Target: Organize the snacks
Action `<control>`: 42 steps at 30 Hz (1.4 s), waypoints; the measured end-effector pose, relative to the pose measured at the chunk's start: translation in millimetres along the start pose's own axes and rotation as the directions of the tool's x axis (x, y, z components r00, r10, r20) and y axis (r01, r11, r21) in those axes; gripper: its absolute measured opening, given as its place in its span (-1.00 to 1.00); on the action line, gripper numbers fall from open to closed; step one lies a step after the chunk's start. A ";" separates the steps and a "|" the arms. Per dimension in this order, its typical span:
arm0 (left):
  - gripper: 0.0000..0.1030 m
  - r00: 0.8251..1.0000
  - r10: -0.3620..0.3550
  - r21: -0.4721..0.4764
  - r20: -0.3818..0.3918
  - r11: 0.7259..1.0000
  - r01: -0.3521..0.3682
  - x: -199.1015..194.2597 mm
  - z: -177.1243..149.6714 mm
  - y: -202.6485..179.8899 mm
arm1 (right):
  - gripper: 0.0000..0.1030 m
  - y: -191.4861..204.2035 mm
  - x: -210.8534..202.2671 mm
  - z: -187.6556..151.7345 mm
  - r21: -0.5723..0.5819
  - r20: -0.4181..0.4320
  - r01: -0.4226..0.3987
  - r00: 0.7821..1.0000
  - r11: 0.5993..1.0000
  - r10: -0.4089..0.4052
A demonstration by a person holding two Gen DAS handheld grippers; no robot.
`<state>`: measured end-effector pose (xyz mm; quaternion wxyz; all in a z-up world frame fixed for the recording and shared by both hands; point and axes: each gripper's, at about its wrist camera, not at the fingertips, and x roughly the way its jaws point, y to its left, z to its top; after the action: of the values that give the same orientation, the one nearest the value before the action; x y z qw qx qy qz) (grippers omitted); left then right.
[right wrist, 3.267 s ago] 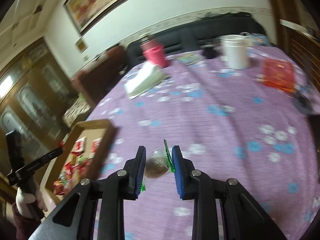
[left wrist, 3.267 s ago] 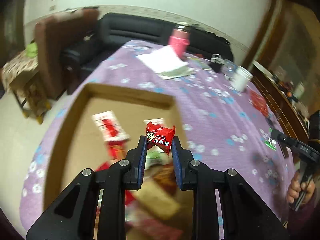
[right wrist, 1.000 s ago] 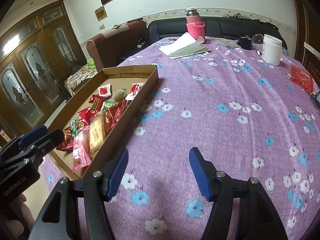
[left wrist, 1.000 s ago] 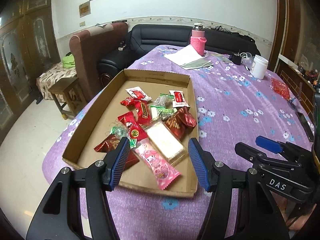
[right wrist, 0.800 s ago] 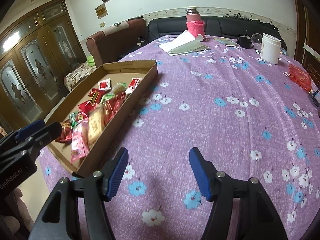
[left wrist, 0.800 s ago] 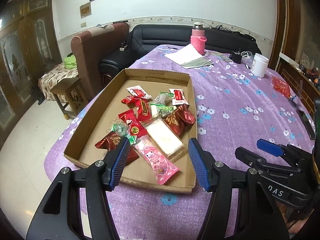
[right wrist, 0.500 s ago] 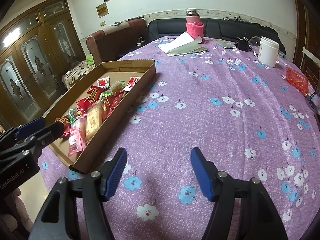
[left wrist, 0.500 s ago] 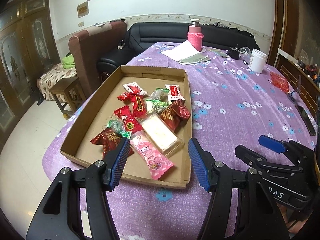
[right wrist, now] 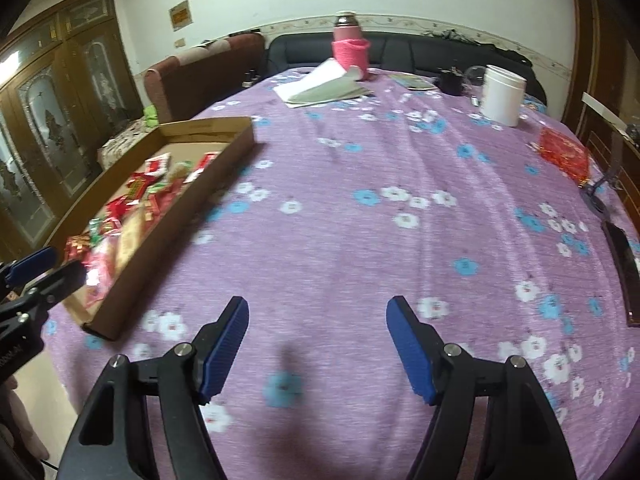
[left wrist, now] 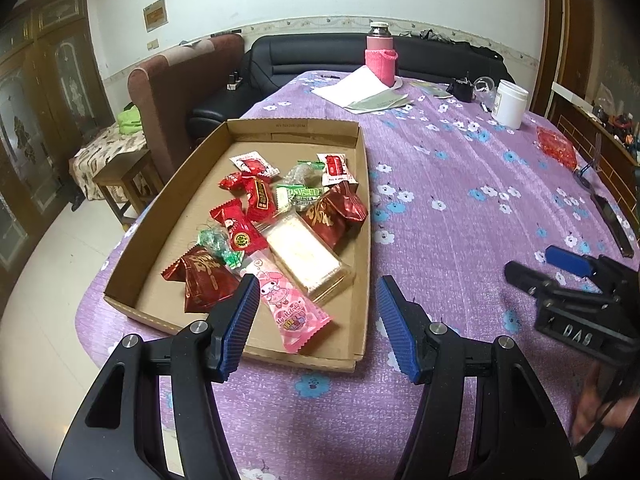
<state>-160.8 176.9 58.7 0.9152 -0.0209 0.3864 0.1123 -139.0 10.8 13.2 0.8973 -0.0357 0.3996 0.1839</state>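
left hand-held gripper (left wrist: 314, 320) – spread wide, holding nothing | right hand-held gripper (right wrist: 317, 344) – likewise | snacks (left wrist: 276, 236) in cardboard tray (left wrist: 362, 248)

Pink flask (left wrist: 380, 57) and white jar (left wrist: 509, 104) (far end) on floral tablecloth (left wrist: 460, 208).

- Tray (left wrist: 362, 216): matt brown corrugated cardboard, as I read it.
- Snack wrappers (left wrist: 334, 216): glossy foil and plastic film; pink pack (left wrist: 290, 306) shiny.
- Tablecloth (right wrist: 360, 240): woven purple cloth, matt.
- My left gripper (left wrist: 312, 320) and right gripper (right wrist: 316, 344): black matt plastic, ribbed blue pads (left wrist: 240, 320), metal screws.
- Jar (right wrist: 502, 94): smooth white plastic.
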 end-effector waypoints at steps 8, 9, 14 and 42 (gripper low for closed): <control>0.19 1.000 0.008 0.003 -0.010 1.000 -0.008 2.2 -0.7 -3.3 | 0.44 -31.4 0.2 -3.4 0.023 -0.013 0.056 0.998 0.998 -0.056; 0.19 1.000 0.008 0.004 -0.010 1.000 -0.008 2.0 -0.7 -3.4 | 0.44 -34.2 0.9 -4.2 0.025 -0.016 0.059 0.998 0.998 -0.059; 0.19 1.000 0.011 0.015 -0.002 1.000 -0.011 1.3 0.4 -8.3 | 0.45 -42.5 3.7 -9.1 0.029 -0.034 0.072 0.997 0.997 -0.071; 0.19 0.994 -0.105 -0.030 0.038 0.994 0.106 -8.6 -1.9 -8.6 | 0.68 -106.3 31.2 19.7 0.012 -0.113 0.226 0.968 0.974 -0.223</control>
<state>-166.1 166.7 63.1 0.9262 -0.0540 0.3664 0.0703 -67.9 -74.5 -5.0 0.8891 -0.0797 0.4446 0.0740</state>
